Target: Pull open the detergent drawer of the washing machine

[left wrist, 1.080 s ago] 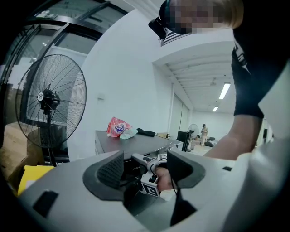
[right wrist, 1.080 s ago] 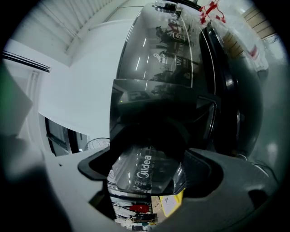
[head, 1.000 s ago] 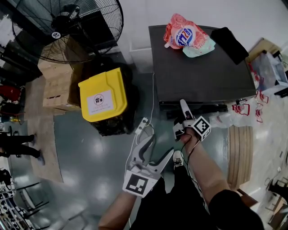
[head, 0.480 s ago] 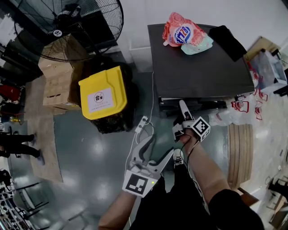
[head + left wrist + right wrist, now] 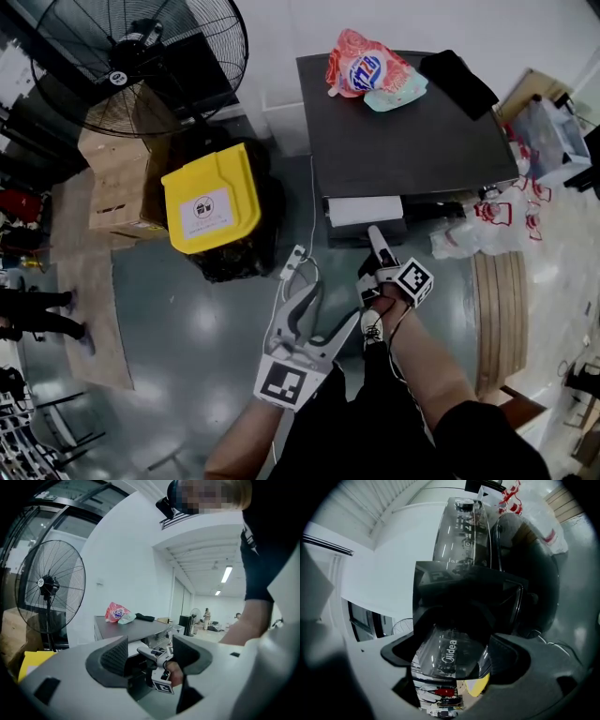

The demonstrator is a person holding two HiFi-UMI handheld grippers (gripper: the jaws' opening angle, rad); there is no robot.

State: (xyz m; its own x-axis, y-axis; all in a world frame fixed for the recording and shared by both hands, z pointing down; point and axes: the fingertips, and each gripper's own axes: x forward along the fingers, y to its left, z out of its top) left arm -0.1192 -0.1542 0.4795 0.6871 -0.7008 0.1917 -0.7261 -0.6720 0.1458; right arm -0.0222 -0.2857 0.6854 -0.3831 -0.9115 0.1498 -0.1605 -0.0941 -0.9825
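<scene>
The washing machine [image 5: 403,131] has a dark grey top and stands ahead of me. Its detergent drawer [image 5: 364,210] sticks out of the front at the left, white inside. My right gripper [image 5: 377,244] is shut on the drawer's glossy dark front panel [image 5: 451,654], which carries a brand logo and fills the space between the jaws. My left gripper [image 5: 323,305] hangs open in the air below and left of the right one, holding nothing. In the left gripper view the jaws frame the right gripper [image 5: 157,657] and the machine top [image 5: 129,627].
A yellow-lidded bin [image 5: 206,199] stands left of the machine, a big floor fan [image 5: 141,56] and cardboard boxes [image 5: 117,178] behind it. A detergent pouch [image 5: 361,70] and black cloth [image 5: 457,80] lie on the machine. A power strip [image 5: 295,261] lies on the floor, plastic bags [image 5: 478,230] at the right.
The drawer has slid out of the machine and its white inside now shows. My right gripper has drawn back toward me with the front panel. The left gripper has barely moved.
</scene>
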